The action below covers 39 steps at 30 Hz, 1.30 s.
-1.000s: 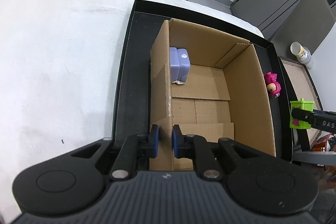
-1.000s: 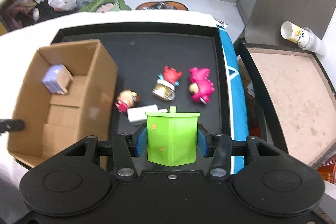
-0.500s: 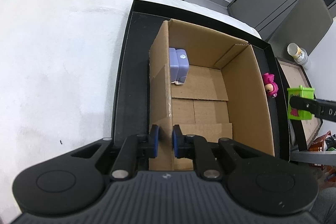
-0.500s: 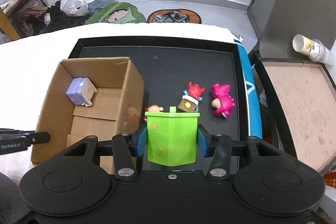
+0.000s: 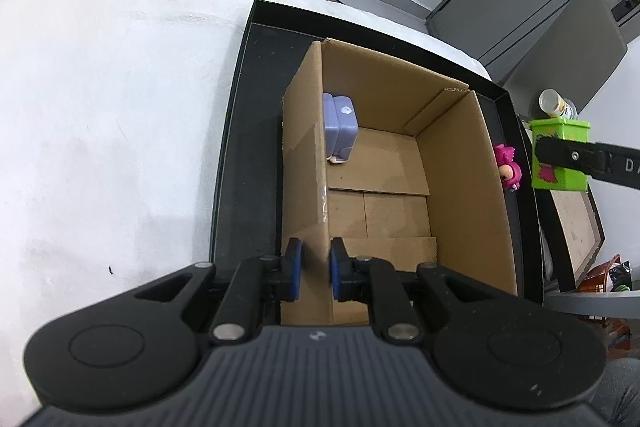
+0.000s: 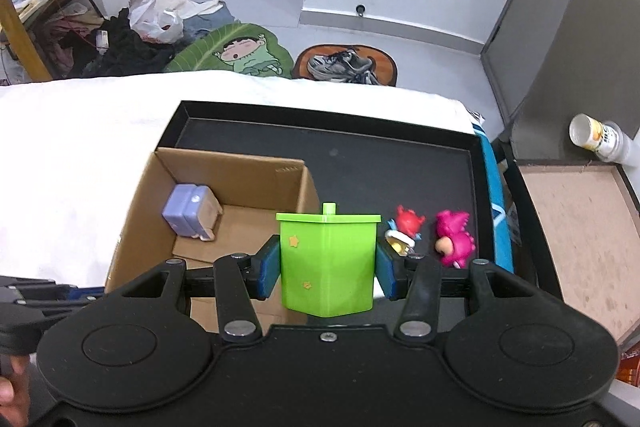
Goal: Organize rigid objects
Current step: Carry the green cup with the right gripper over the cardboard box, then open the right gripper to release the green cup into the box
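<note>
L gripper (image 5: 315, 269) sits clamped on the near end of the left wall of the open brown cardboard box (image 5: 460, 187); blue pads pinch the thin card from both sides, jaws nearly closed. Ahead of it, inside the box against that same wall, stands a small lilac plastic block toy (image 5: 340, 121), the only item in there. Box rests in a shallow black tray (image 5: 244, 147) on a white cloth-covered table (image 5: 100, 107), which spreads off to the gripper's left.

R gripper (image 6: 327, 269) grips a lime-green plastic container w/ flat lid and small star marks (image 6: 328, 259), pads pressed on its two sides, jaws partly apart to fit its width. Container is upright, held in the air, over the box's right wall as seen from R wrist cam. Ahead-left of this gripper: box interior w/ the lilac toy. Ahead-right, on the tray floor: a small red-topped figurine (image 6: 405, 229), then a pink dinosaur-like figurine (image 6: 456, 237) lying just beside it. Further right, off the tray, a brown-lined framed board (image 6: 576, 227) and a tipped white cup (image 6: 596, 137).
</note>
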Motion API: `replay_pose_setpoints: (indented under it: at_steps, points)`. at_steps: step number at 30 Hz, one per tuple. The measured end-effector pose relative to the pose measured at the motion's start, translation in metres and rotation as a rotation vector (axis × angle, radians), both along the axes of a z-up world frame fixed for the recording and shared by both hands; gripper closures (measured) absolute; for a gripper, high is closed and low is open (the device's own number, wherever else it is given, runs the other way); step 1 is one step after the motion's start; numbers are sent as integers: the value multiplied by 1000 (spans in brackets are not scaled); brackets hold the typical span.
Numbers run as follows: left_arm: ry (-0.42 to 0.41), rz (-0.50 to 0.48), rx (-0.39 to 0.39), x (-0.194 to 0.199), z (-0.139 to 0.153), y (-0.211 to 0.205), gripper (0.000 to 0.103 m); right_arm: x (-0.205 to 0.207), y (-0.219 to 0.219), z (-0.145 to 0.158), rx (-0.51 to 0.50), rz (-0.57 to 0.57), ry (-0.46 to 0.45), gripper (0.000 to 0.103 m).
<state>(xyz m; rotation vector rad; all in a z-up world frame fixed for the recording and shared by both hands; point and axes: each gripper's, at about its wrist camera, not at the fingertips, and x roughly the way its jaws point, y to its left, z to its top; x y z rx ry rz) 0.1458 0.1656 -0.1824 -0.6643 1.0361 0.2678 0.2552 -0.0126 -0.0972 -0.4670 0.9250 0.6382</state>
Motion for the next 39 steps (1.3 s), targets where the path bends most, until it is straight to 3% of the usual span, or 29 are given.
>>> replay_pose_setpoints:
  at_steps: [15,32,39]
  points:
    - [-10,9,-19,-2,-2,3,89,-19,37,-5,23,75,-15,56]
    - [-11,15,-39,-2,-3,6,89,-24,64,-42,18,112,44,56]
    - [-7,19,-44,-2,-3,7,89,-15,70,-62,-8,57,39,56]
